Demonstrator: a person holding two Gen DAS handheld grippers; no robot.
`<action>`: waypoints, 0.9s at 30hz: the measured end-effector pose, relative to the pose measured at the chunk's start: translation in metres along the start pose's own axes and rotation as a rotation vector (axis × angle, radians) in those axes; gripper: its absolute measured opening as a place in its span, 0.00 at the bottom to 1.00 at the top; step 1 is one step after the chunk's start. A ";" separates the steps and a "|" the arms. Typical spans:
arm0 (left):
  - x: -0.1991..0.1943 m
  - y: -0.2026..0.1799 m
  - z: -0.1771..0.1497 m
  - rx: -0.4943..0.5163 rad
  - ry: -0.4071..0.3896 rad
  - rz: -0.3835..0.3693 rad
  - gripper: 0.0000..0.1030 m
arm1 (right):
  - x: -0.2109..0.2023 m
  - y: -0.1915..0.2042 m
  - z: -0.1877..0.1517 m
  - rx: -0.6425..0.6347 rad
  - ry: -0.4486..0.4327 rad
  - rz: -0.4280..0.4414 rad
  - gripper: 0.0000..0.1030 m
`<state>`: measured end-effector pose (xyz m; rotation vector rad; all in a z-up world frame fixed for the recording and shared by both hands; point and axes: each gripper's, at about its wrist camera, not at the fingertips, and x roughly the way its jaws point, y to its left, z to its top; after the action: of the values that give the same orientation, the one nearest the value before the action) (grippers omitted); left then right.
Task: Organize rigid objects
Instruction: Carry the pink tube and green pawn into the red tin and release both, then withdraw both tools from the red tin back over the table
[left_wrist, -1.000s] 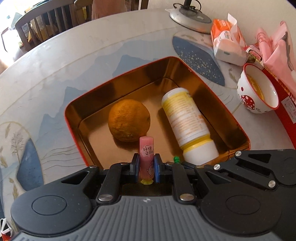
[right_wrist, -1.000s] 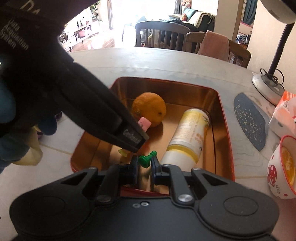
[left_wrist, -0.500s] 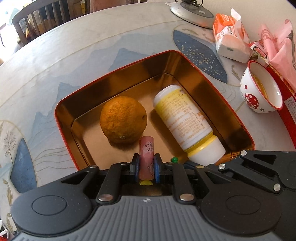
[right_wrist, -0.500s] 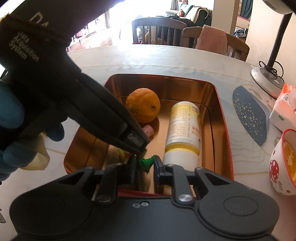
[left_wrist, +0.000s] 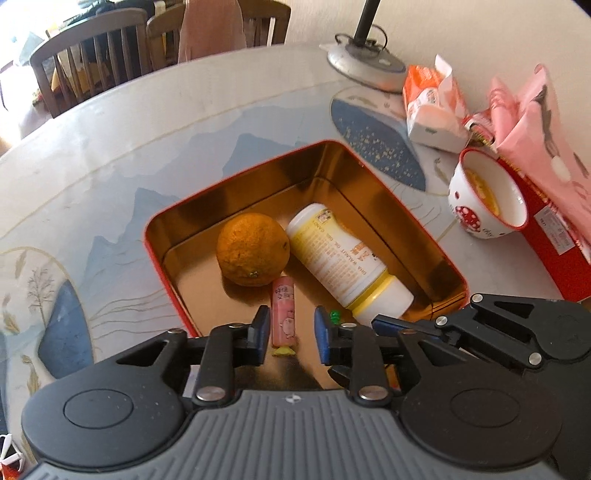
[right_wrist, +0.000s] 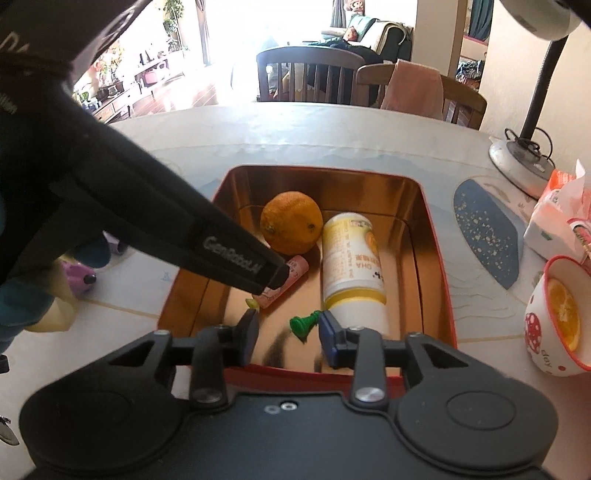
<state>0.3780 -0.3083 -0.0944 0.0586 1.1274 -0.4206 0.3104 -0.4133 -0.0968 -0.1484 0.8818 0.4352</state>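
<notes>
Both tools over the near end of the red-rimmed tin (left_wrist: 162, 258), pointing steeply down into it.

Left gripper (left_wrist: 290, 332): jaws just opening, partly apart, gripping nothing. Pink tube (left_wrist: 283, 312) flat on the tin floor between the pads, closer to the left pad, no pad pressing. Long axis running away from the tool toward the orange (left_wrist: 253, 254), far end just beside the fruit.

Right gripper (right_wrist: 288, 334): jaws likewise just opening, partly apart. Green pawn (right_wrist: 303, 323) on its side on the floor between the pads, tip toward the right pad; contact there not resolvable.

White-and-yellow bottle (right_wrist: 352, 269) lying lengthwise along the right of the tin, cap end nearest.

Judgement: both pieces released in the tin; clean exit for each tool lies straight back along its own pointing line, the left one's matching the tube's axis.
</notes>
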 end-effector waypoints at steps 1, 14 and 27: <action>-0.004 0.001 -0.001 -0.001 -0.007 -0.005 0.30 | -0.003 0.001 0.000 0.001 -0.008 -0.005 0.38; -0.067 0.022 -0.029 -0.002 -0.144 -0.006 0.58 | -0.035 0.027 0.002 0.030 -0.082 -0.041 0.62; -0.135 0.068 -0.084 -0.038 -0.260 0.029 0.66 | -0.073 0.085 -0.002 0.054 -0.128 -0.075 0.83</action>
<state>0.2817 -0.1840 -0.0230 -0.0132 0.8772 -0.3686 0.2327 -0.3597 -0.0370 -0.1020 0.7588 0.3466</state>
